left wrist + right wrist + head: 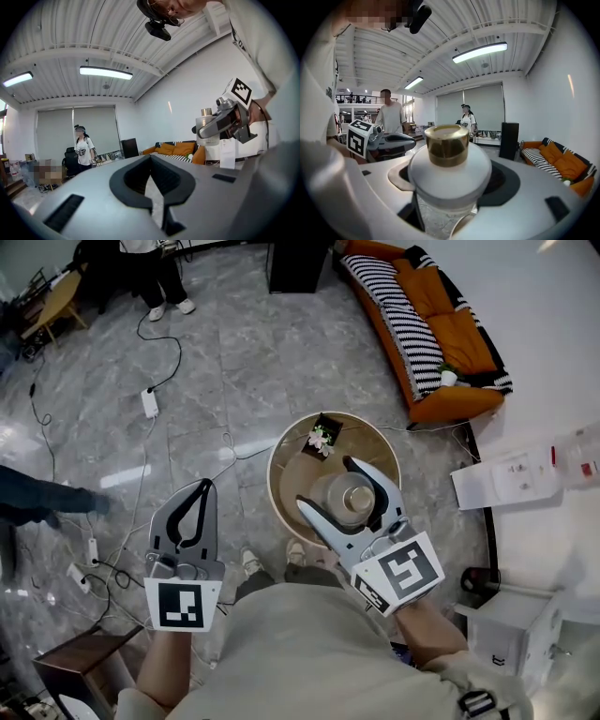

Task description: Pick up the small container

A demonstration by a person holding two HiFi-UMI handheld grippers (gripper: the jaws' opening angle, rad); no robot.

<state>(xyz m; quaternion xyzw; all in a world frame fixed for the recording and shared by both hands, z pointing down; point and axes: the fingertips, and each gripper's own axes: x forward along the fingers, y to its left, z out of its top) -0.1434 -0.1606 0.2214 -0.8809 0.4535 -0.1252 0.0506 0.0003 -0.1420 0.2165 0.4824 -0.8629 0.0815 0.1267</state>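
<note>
Your right gripper wraps the sides of the white round-bodied container with the gold cap, so the head view gives you only its top. In the right gripper view its base drops out of sight between the jaws. Gripper and container together hide much of the round pale wooden table. The small dark item with pale flowers at the table's far edge is too small to identify. The top edge cuts off the standing person in dark trousers and white shoes above the legs. The left edge cuts off a dark-clad limb.
</note>
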